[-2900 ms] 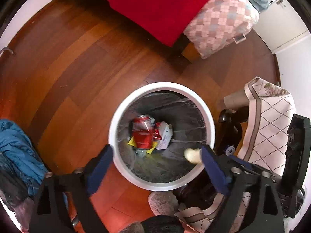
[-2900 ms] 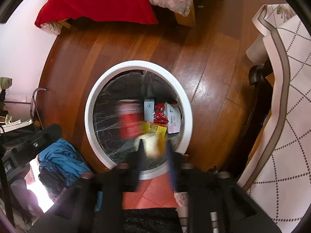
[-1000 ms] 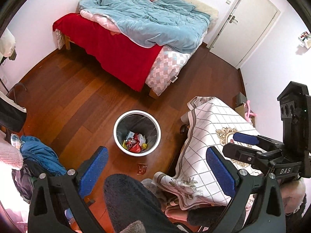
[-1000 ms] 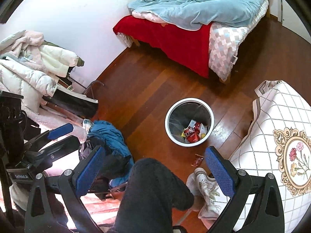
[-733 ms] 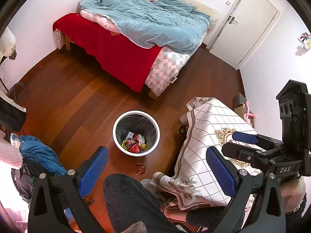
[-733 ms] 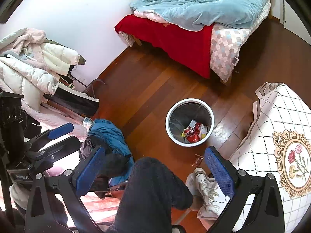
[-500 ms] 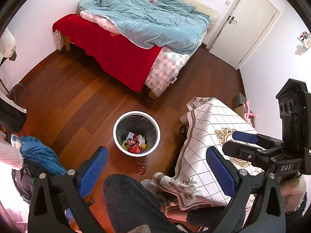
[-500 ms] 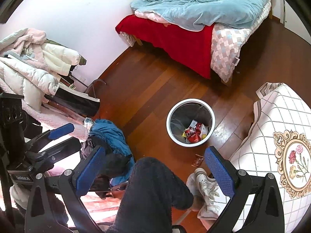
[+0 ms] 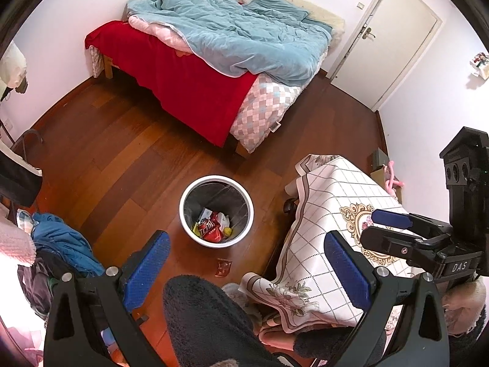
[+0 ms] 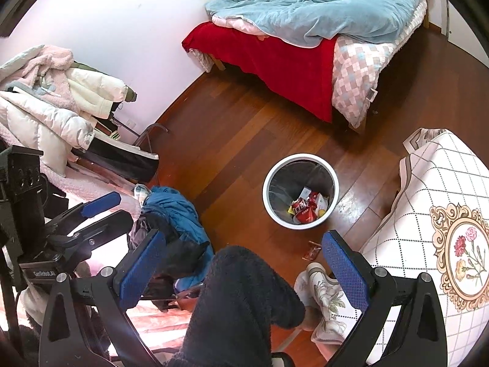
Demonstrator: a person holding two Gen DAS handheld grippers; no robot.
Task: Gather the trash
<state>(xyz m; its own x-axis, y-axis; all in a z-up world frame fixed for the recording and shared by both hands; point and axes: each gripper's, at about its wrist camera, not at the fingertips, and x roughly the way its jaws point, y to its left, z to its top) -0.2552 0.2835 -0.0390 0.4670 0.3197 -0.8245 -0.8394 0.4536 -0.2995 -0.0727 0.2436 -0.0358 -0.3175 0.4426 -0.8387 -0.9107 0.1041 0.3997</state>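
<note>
The left gripper (image 9: 247,263) and right gripper (image 10: 244,264) both gape wide, holding nothing, high over the wooden floor (image 9: 107,165). Below, the round white waste bin (image 9: 216,211) holds red wrappers (image 9: 211,229); a small crumpled wrapper (image 9: 223,267) lies on the floor just beside it.

Left gripper (image 9: 246,264) held high, aimed down; blue pads (image 9: 146,261) spread wide, nothing between. Right gripper (image 10: 244,263) same: raised, fingers (image 10: 343,270) wide apart, empty. Each gripper visible in other's view: right one at right edge of left view, left one at left edge of right view, side by side, apart. Person's dark fleece-clad leg (image 10: 241,302) below both.
</note>
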